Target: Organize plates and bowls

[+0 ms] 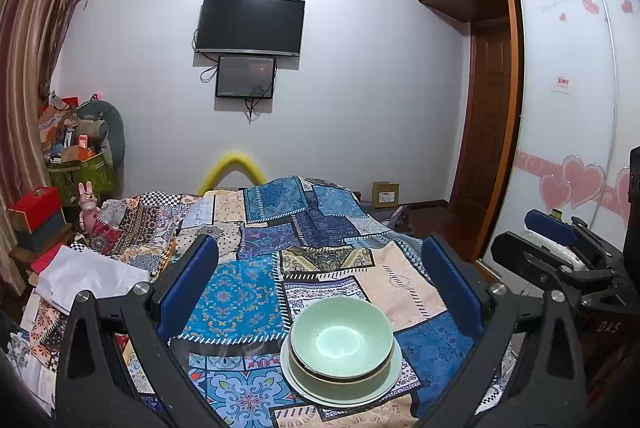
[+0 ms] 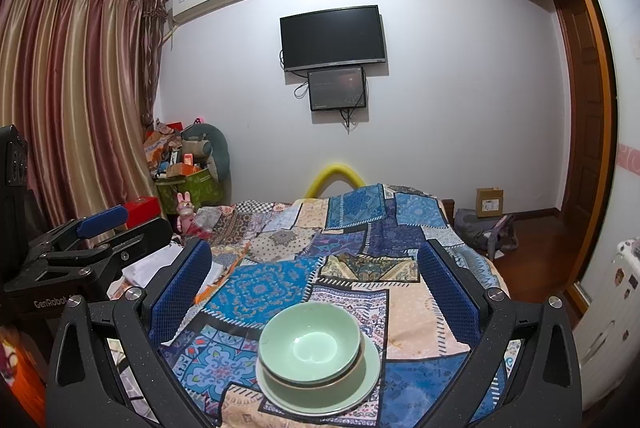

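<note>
A pale green bowl (image 1: 341, 338) sits nested in a second bowl (image 1: 340, 380), and both stand on a pale green plate (image 1: 394, 376) on the patchwork bed cover. The stack also shows in the right wrist view: top bowl (image 2: 310, 340), lower bowl (image 2: 320, 386), plate (image 2: 370, 374). My left gripper (image 1: 326, 274) is open and empty, held above and behind the stack. My right gripper (image 2: 316, 282) is open and empty, also above the stack. Each gripper shows at the edge of the other's view.
The bed (image 1: 256, 228) with a patchwork cover fills the foreground. White cloth (image 1: 88, 276) lies at its left edge. Boxes and clutter (image 1: 76, 148) stand at the left by the curtain. A wardrobe (image 1: 568, 108) stands at the right. A cardboard box (image 2: 489, 202) sits on the floor.
</note>
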Demonstrator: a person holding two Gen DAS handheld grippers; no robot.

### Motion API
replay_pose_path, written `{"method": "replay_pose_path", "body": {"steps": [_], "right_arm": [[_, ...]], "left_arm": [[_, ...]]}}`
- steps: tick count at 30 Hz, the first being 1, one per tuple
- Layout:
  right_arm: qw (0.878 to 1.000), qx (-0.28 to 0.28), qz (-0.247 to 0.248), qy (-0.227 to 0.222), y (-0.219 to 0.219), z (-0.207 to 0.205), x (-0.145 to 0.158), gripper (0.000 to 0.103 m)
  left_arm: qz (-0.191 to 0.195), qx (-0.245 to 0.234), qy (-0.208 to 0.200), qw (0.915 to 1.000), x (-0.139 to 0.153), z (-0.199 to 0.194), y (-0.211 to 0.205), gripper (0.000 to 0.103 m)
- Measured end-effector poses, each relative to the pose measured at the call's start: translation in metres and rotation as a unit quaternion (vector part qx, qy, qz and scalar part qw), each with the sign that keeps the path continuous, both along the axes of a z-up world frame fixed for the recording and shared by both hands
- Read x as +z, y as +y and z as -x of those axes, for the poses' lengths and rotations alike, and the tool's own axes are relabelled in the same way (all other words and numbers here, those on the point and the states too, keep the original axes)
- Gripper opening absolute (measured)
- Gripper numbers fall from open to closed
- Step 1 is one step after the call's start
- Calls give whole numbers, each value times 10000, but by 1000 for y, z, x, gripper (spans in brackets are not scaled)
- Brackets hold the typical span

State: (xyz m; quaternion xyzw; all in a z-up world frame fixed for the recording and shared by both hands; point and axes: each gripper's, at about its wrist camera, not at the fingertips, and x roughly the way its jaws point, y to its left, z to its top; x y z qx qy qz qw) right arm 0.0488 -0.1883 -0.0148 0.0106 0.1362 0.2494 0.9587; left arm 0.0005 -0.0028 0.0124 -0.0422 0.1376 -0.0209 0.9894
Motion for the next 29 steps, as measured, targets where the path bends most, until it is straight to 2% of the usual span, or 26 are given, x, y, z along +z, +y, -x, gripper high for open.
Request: {"method": "replay_pose_path", "body": {"steps": [10,16,21,29], "right_arm": [[10000,-2,2,-29,2,2,-1,103],[10000,2,18,-18,2,4,-1,103],[10000,3,13,-10,2,3,-1,103],[10000,14,52,35,4,2,-3,103]], "left_arm": [[101,-159,69,9998,0,-3,0,103],[-10,-248,99,9996,1,-5,-5,103],[-115,-189,2,9998,1,-2,-9,103],[-6,-177,42,9998,-2,-3,-6,103]]}}
